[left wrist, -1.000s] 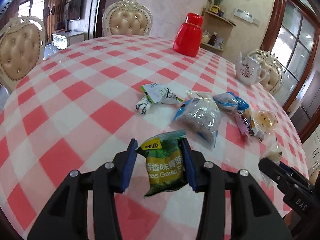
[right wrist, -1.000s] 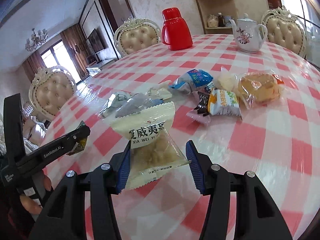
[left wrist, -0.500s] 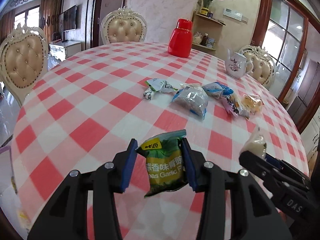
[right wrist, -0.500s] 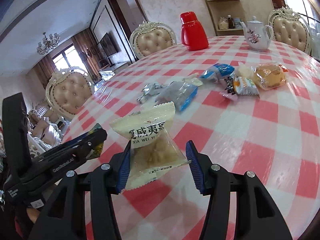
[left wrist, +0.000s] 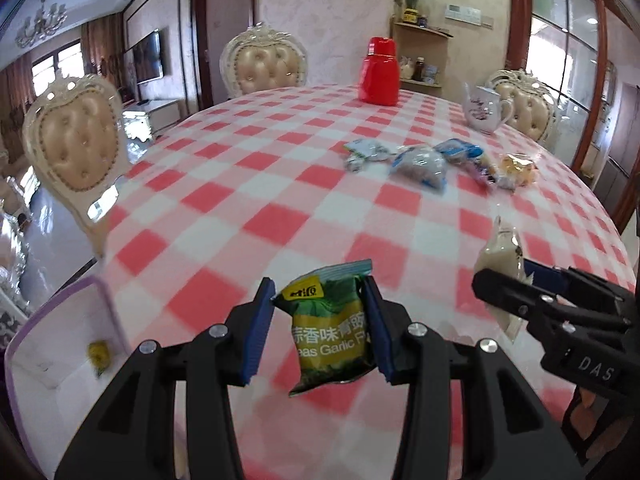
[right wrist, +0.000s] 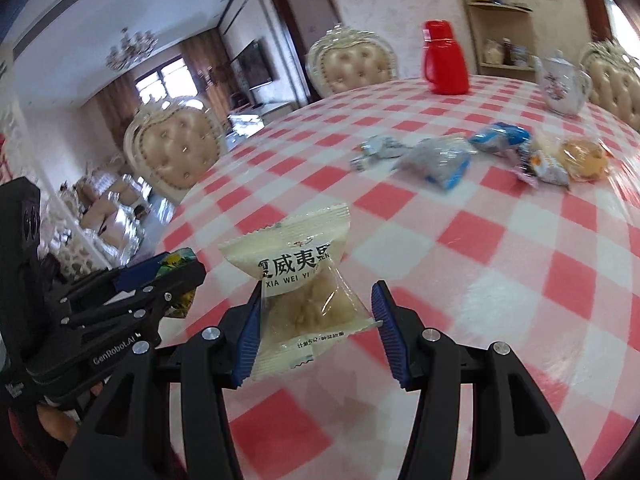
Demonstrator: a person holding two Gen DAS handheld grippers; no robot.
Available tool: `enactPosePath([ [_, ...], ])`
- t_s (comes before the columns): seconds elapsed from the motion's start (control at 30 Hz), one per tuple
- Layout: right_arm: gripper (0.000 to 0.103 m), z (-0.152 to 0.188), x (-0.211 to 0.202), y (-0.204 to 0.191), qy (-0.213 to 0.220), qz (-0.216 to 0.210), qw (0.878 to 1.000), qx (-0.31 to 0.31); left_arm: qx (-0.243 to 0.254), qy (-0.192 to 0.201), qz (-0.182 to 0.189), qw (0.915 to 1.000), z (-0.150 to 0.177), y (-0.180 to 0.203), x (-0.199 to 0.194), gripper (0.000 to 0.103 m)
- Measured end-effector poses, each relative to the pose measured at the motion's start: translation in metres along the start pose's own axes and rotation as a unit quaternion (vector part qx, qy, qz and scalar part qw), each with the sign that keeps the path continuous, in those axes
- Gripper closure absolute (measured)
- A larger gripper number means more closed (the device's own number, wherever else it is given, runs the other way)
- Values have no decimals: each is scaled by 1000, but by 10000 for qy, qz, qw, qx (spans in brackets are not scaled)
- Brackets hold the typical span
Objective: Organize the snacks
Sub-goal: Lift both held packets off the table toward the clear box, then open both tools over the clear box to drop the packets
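Note:
My left gripper (left wrist: 320,320) is shut on a green garlic-pea packet (left wrist: 330,326) and holds it above the near table edge. My right gripper (right wrist: 314,330) is shut on a cream macadamia snack packet (right wrist: 302,280), also held in the air; that packet shows at the right of the left wrist view (left wrist: 502,256). A white box with a purple rim (left wrist: 60,344) sits low at the left, with one small yellow snack (left wrist: 99,354) inside. Several loose snack packets (left wrist: 420,162) lie in a row far across the table.
A red thermos (left wrist: 379,72) and a white teapot (left wrist: 484,110) stand at the table's far side. Cream padded chairs (left wrist: 74,144) ring the round checked table (left wrist: 240,200). The left gripper shows at the left of the right wrist view (right wrist: 120,300).
Both grippers have pulled back from the snack row toward the near table edge, each keeping its packet. The white box has come into the left wrist view.

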State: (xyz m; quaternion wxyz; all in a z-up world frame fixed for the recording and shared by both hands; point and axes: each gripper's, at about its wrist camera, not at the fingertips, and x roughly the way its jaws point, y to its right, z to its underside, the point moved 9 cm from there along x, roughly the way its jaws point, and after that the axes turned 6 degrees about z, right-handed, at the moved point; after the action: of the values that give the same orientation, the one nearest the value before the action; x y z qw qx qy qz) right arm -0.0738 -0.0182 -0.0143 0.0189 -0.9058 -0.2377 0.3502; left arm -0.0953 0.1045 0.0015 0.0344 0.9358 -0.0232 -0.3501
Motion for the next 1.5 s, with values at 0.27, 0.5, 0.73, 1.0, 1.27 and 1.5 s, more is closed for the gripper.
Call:
enactPosePath([
  [0.27,51,9,4,-69,-109,-295,9979,-568,-308,-1,-344,9989,19,-72,-26,58],
  [0.5,51,25,11,-137,-238,-540,9909,-1208,-497,7,-671,9965,22,-122,-38,58],
  [0.73,51,44,21,-185,-433,-759,9821,-1669,-590,-173,-967,9934,34,-164,-39,58],
  [1.0,51,72,21,-232,-599,-1130,9675,-2182,-685,-289,-1419,9871,43,-211,-50,58],
  [1.27,49,87,13,-259,-770,-1829,9526,-2305,-583,-646,-1796,9799,53,-239,-54,56],
  [1.5,26,67,-2,-243,-456,-1960,9612,-1885,-733,-517,-2238,9705,47,-246,-67,15],
])
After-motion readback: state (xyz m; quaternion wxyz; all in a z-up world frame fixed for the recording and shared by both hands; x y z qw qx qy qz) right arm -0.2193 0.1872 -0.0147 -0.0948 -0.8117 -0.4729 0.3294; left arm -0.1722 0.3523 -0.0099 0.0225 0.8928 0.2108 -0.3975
